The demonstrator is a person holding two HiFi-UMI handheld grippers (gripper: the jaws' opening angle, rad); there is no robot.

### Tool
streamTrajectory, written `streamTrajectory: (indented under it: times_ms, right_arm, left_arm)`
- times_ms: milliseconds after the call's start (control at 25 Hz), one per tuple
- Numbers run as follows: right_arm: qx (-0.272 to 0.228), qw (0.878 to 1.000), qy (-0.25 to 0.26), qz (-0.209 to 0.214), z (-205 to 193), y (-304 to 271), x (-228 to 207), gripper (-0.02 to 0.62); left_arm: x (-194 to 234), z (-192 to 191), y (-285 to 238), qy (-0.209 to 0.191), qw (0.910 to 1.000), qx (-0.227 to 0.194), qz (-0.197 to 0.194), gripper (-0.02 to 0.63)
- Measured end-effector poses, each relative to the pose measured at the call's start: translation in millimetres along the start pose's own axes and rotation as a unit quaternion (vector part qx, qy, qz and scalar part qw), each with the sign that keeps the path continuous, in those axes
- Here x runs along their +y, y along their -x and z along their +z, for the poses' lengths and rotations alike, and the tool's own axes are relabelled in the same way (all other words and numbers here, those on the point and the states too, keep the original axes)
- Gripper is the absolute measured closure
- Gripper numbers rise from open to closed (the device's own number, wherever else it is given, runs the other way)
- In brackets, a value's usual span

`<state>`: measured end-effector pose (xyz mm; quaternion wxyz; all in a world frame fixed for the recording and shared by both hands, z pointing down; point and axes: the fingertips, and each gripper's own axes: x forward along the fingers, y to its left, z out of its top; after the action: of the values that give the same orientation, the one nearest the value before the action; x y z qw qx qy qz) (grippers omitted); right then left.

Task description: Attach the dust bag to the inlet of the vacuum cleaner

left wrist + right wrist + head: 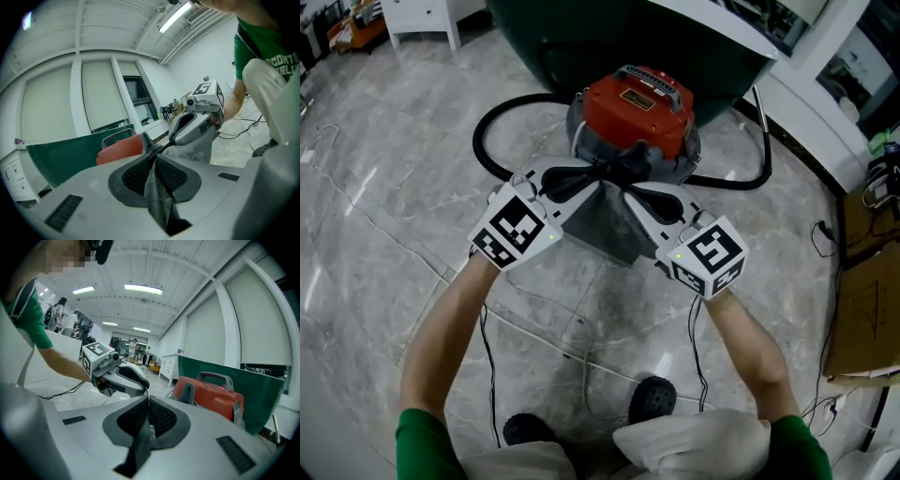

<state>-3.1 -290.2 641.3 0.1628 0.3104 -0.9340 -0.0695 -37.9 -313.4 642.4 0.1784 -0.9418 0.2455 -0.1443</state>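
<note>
The grey dust bag point(614, 230) is held up just in front of the vacuum cleaner point(637, 108). Its top is pinched tight by the left gripper point(596, 176) and the right gripper point(628, 186).

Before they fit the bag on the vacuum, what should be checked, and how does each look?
1. Left gripper clamped on bag: ok.
2. Right gripper clamped on bag: ok.
3. Bag hangs between both grippers, right in front of vacuum: ok.
4. Bag's mouth lined up with the inlet: cannot tell, the grippers hide that spot.
5. Hose clear of the bag: ok.
</note>
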Motion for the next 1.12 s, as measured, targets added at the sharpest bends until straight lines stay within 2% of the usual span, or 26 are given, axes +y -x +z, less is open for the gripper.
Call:
streamTrajectory:
  times_ms: [200,1120]
  right_arm:
    - [0.005,1.000,0.005,0.000,1,-1,-2,0.577]
    - [-0.007,1.000,-0.009,-0.022,-6,0,-24,0.575]
  left_arm:
    - [1,-1,0,0.003,1.0000,-0.004,-0.001,0.558]
    - [8,2,-20,-0.029,0.9995,-0.002,-0.013,0.557]
